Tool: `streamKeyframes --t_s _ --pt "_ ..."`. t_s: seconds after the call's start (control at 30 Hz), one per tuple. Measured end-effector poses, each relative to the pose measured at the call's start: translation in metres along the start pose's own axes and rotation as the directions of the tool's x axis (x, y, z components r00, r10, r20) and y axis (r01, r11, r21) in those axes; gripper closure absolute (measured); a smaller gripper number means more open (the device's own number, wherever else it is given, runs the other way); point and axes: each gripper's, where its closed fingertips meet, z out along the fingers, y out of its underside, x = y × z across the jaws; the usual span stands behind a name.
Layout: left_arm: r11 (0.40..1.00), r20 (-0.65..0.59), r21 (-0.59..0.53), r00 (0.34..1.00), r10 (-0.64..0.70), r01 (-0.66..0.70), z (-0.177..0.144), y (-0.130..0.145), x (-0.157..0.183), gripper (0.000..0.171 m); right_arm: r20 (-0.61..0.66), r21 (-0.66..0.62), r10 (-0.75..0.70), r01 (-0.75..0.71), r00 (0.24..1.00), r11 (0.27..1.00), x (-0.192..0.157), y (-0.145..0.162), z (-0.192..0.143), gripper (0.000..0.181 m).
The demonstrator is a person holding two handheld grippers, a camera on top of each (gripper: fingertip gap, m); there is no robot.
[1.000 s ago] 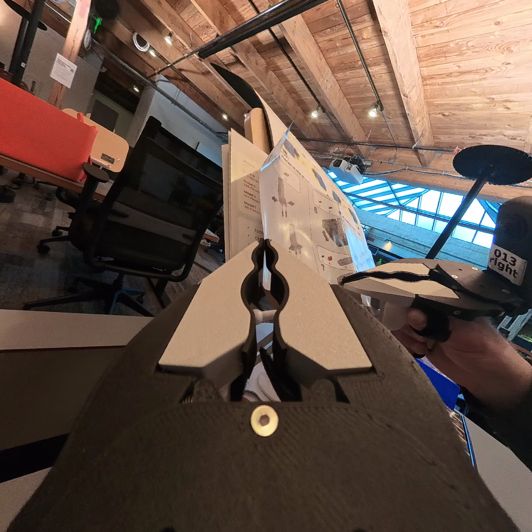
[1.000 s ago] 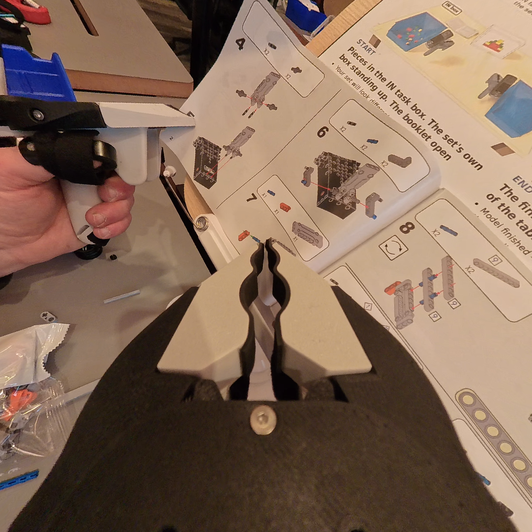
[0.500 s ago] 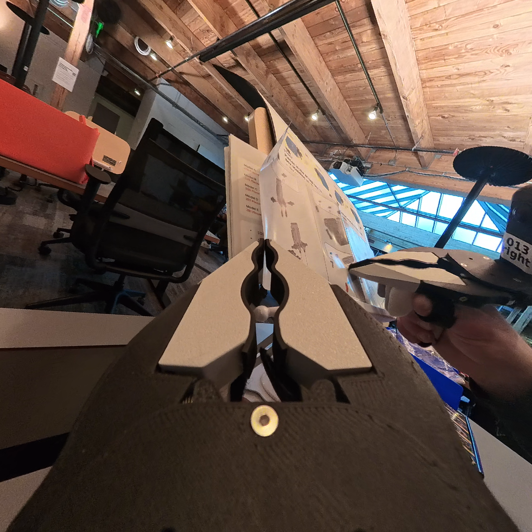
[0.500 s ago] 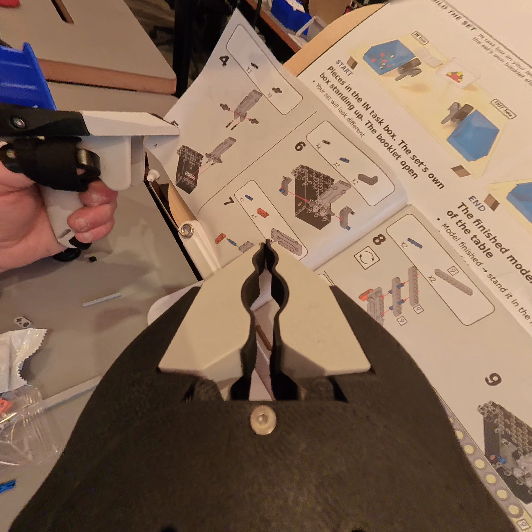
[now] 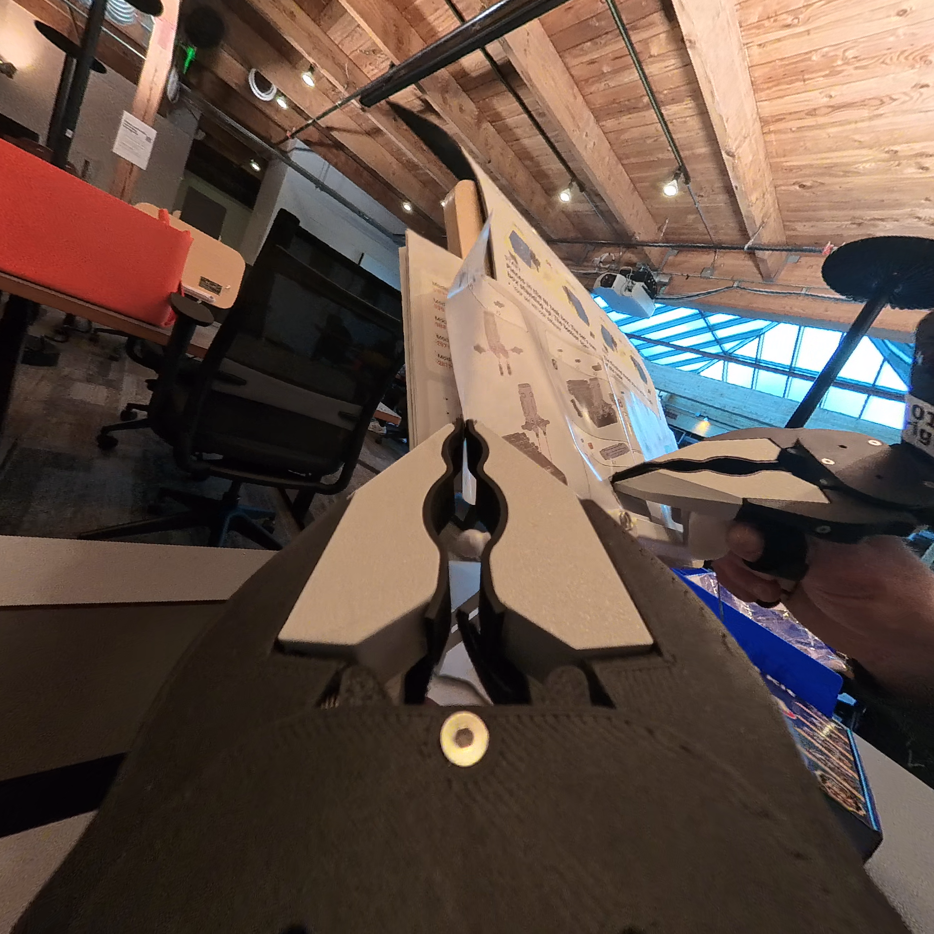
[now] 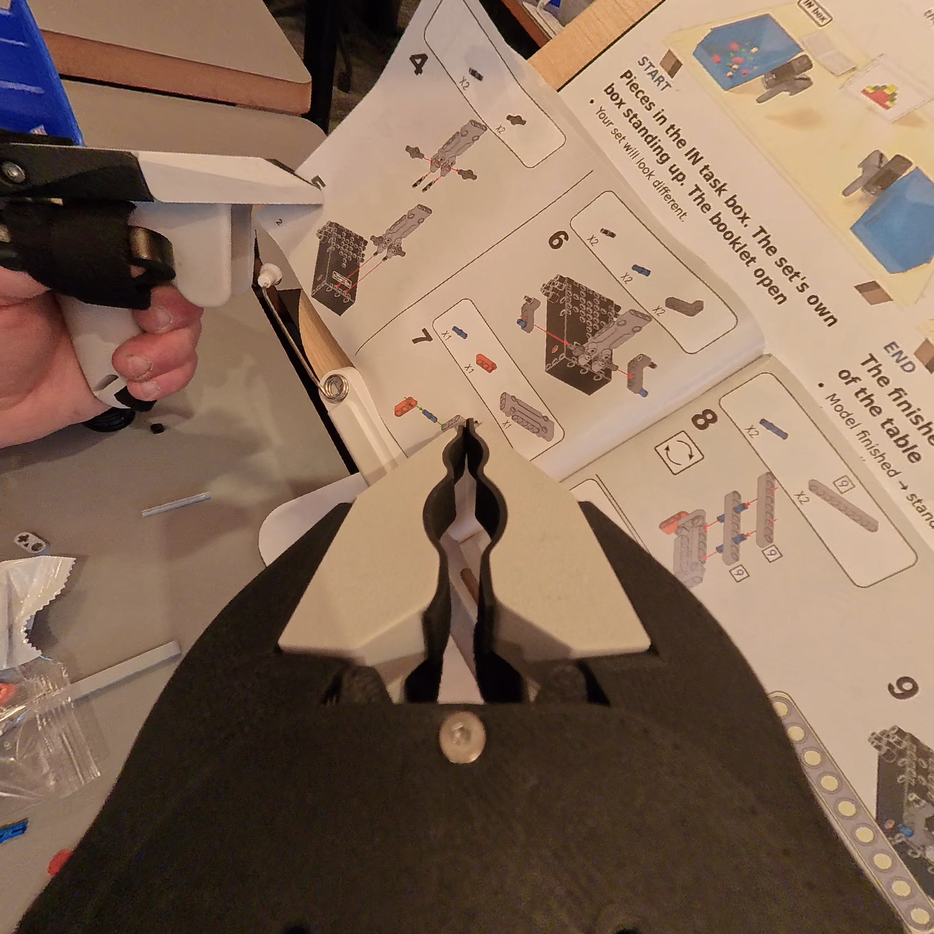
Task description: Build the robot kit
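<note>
On the left, the left tongs (image 6: pixel 316 194) pinch the outer edge of a page of the instruction booklet (image 6: pixel 505 252), which stands open on a white stand (image 6: pixel 354 409) on the grey worktop (image 6: pixel 177 470). To the right, the right tongs (image 6: pixel 467 427) are pressed together on the same page's lower edge.

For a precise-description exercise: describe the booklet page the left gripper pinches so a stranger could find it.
Start at the wooden stand holding the instruction sheets. An open booklet lies on it. The left gripper pinches the outer corner of its lifted left page, the only curled leaf.
</note>
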Motion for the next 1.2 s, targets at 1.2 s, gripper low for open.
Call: streamKeyframes --t_s 1.2 --pt "1.0 0.025 0.01 0.999 0.028 -0.029 -0.0025 -0.001 -0.0037 0.171 -0.005 0.052 0.028 -0.028 1.0 0.998 -0.0048 -0.0023 -0.0073 0.181"
